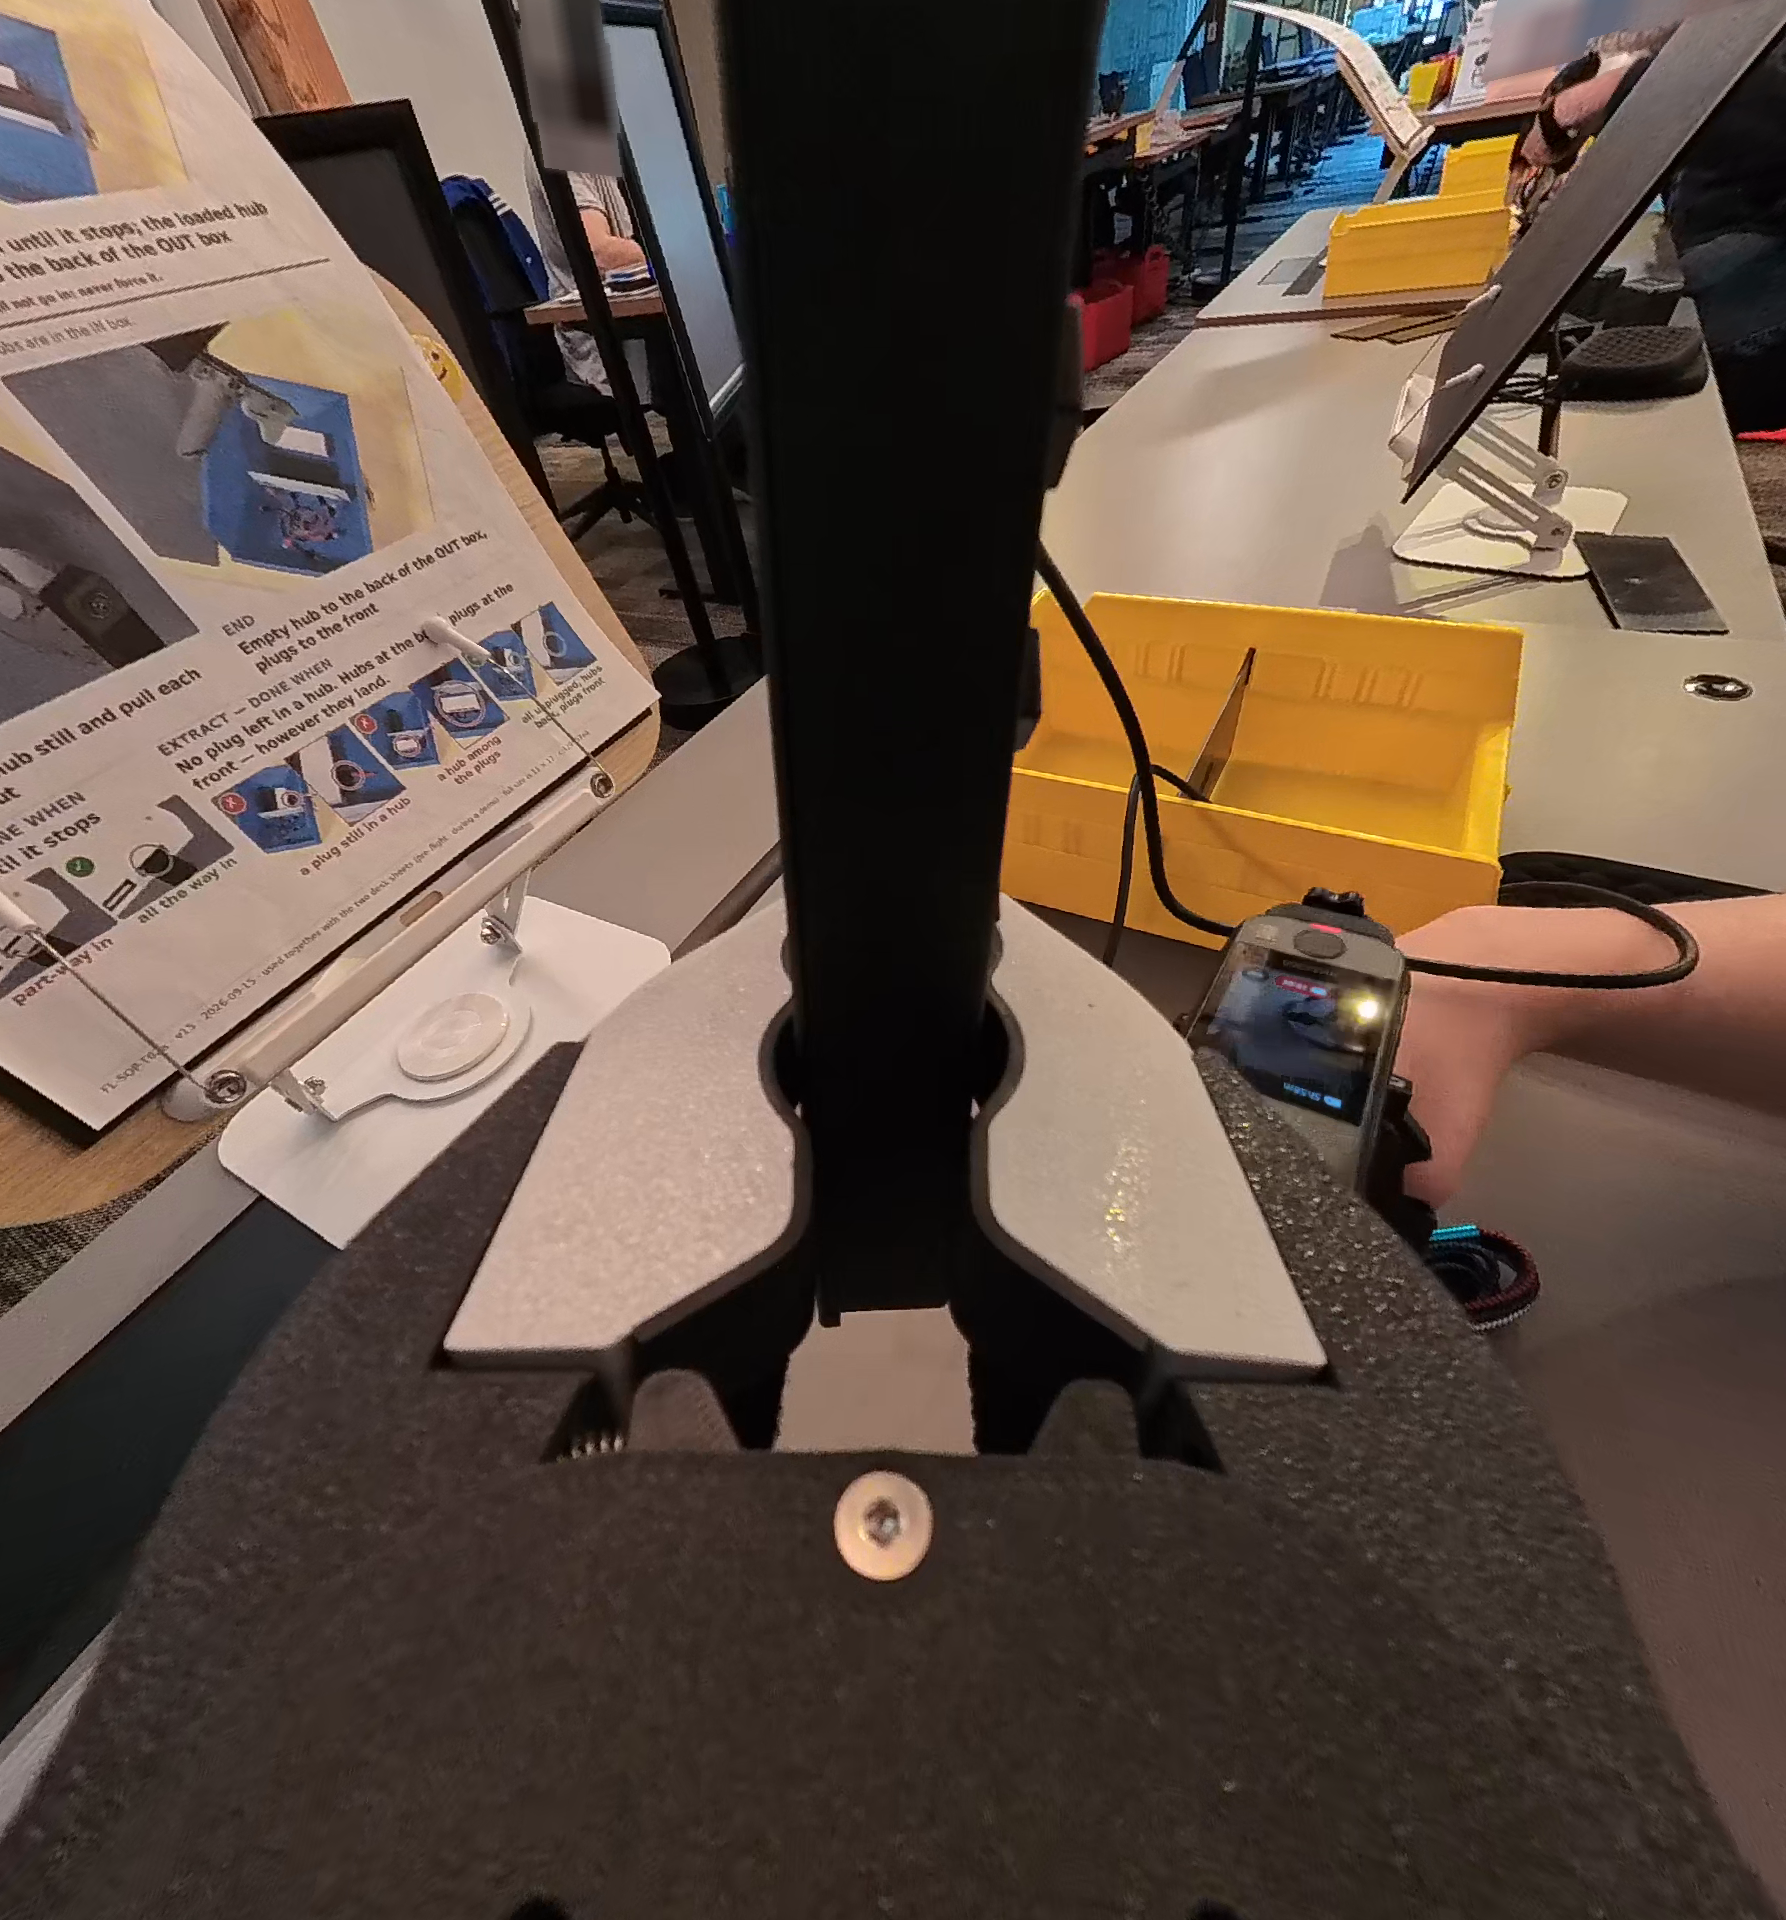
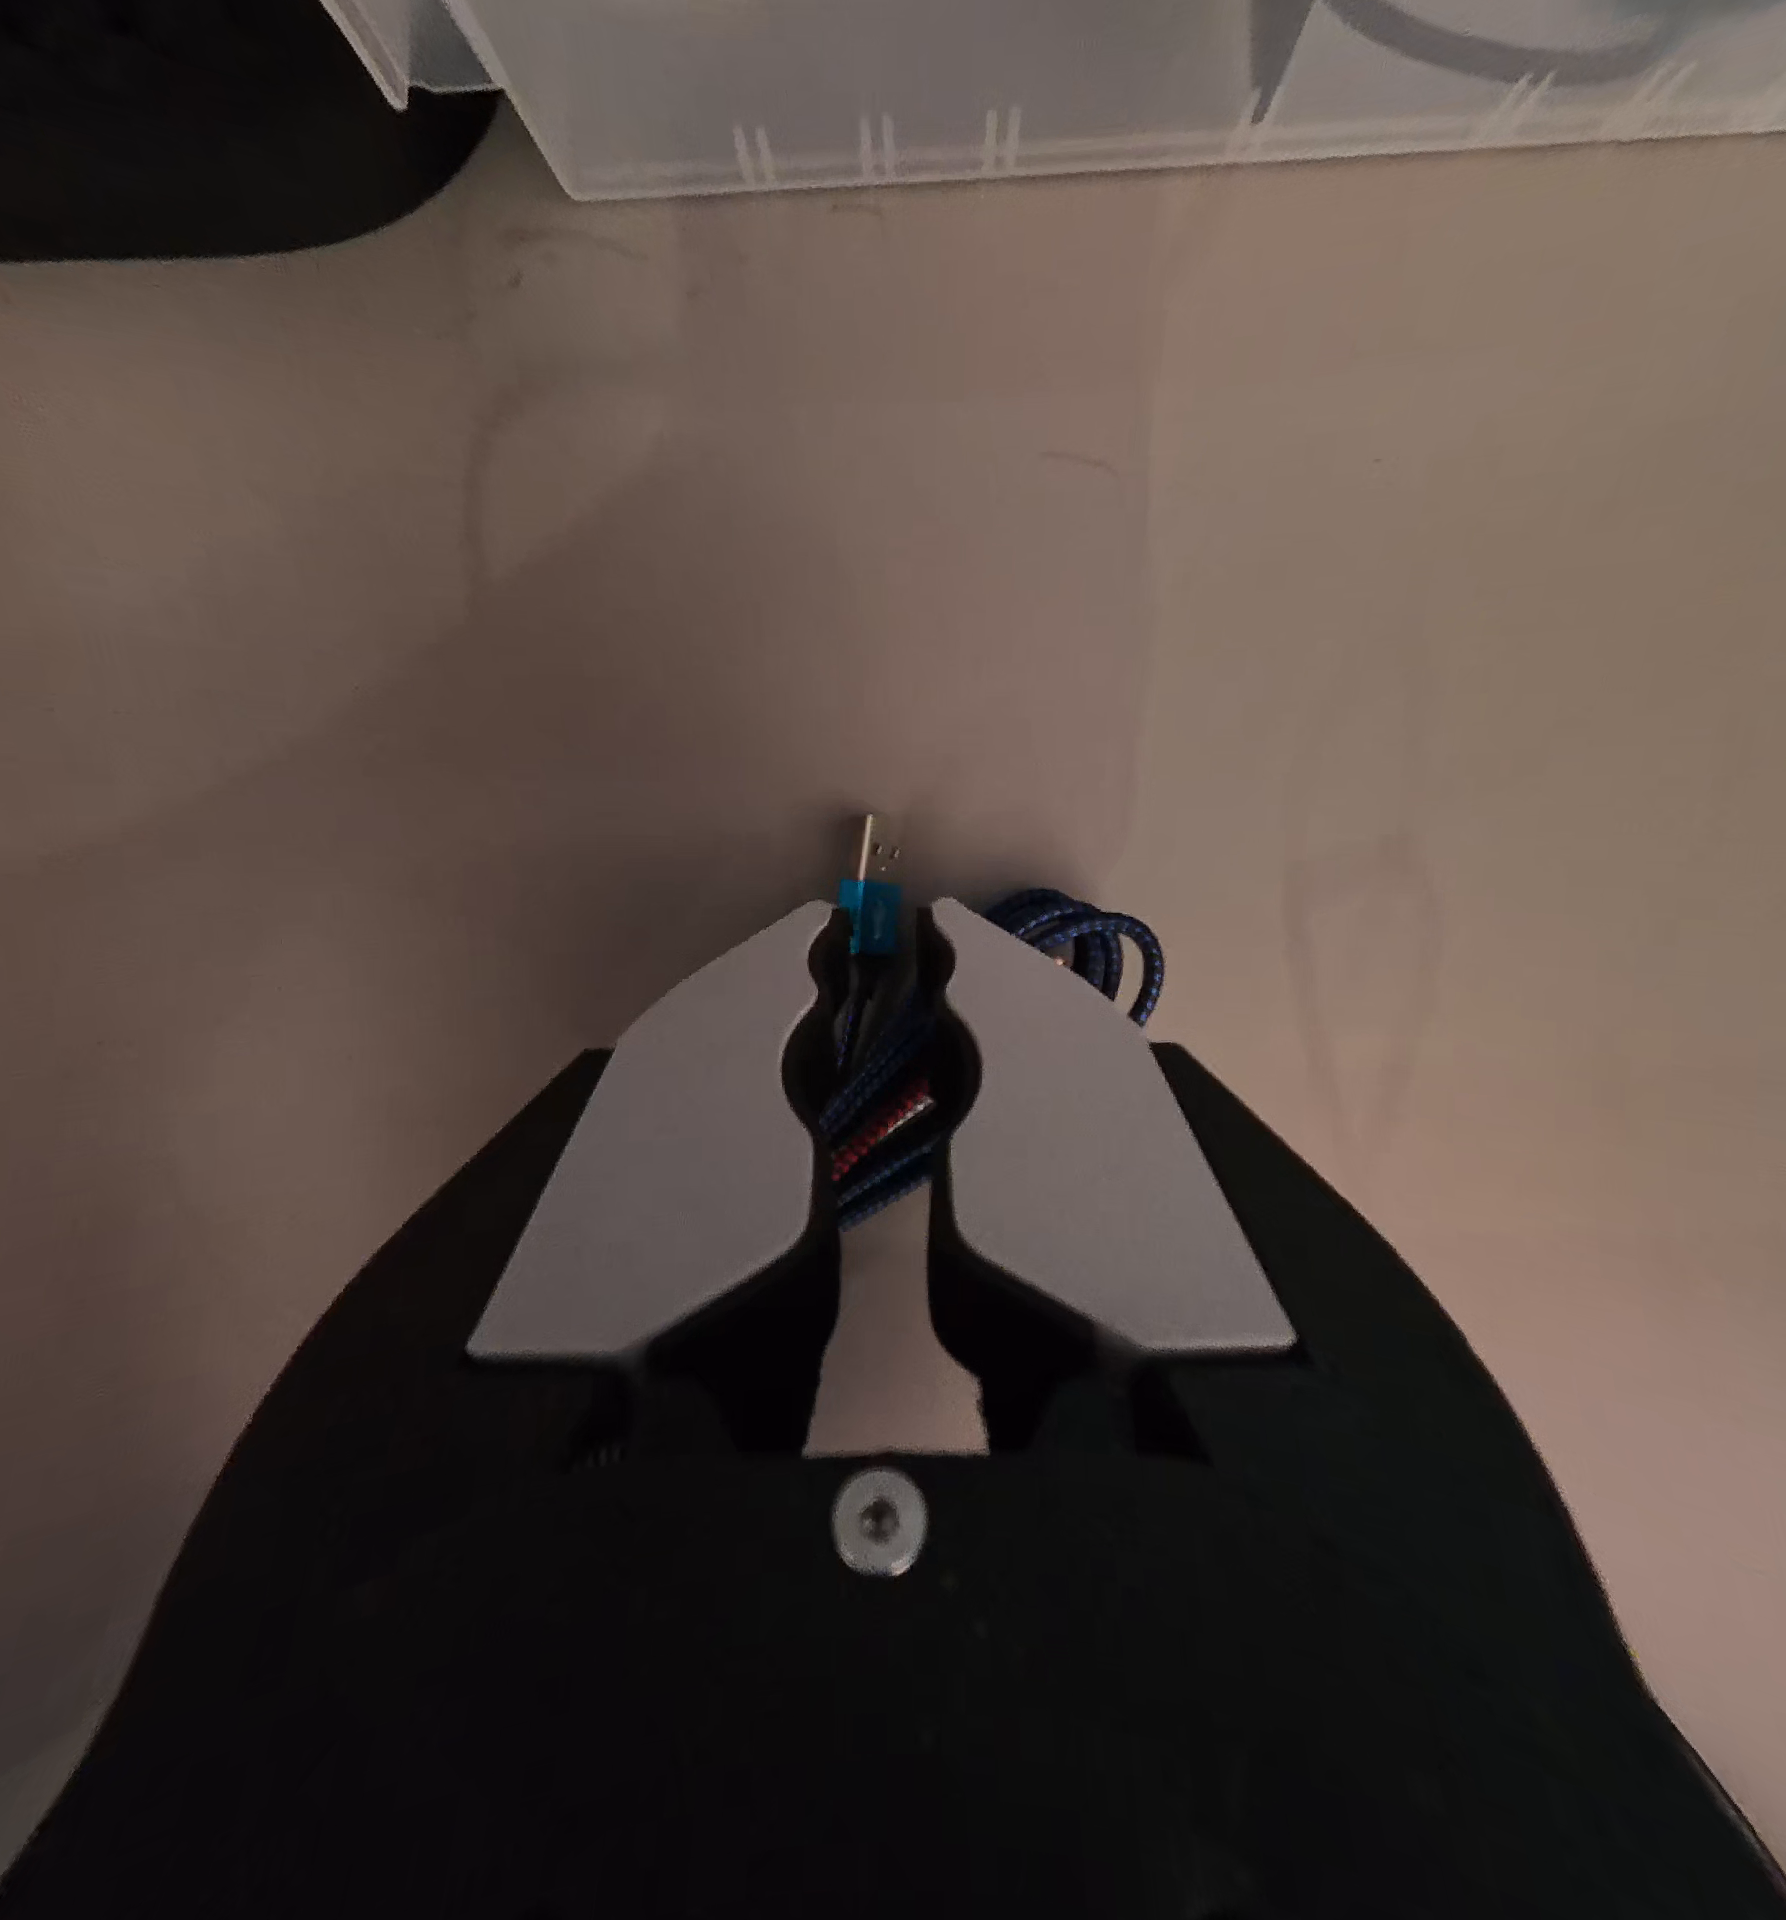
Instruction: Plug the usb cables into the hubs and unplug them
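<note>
Blue braided cable (image 2: 1081,951) lies bunched between the fingers of the right gripper (image 2: 881,914), which is closed on its blue-collared plug (image 2: 868,914). The plug's long axis runs along the fingers, metal tip pointing forward, away from the camera, over the pale surface (image 2: 349,623) toward a clear bin (image 2: 868,125). The left gripper (image 1: 894,935) clamps a long black hub (image 1: 899,520) that extends straight ahead beyond its fingers, near a yellow bin (image 1: 1388,707).

A printed instruction sheet (image 1: 193,582) with photos and black text leans on a white stand (image 1: 432,1049); a small camera screen (image 1: 1294,1029) shows status text.
</note>
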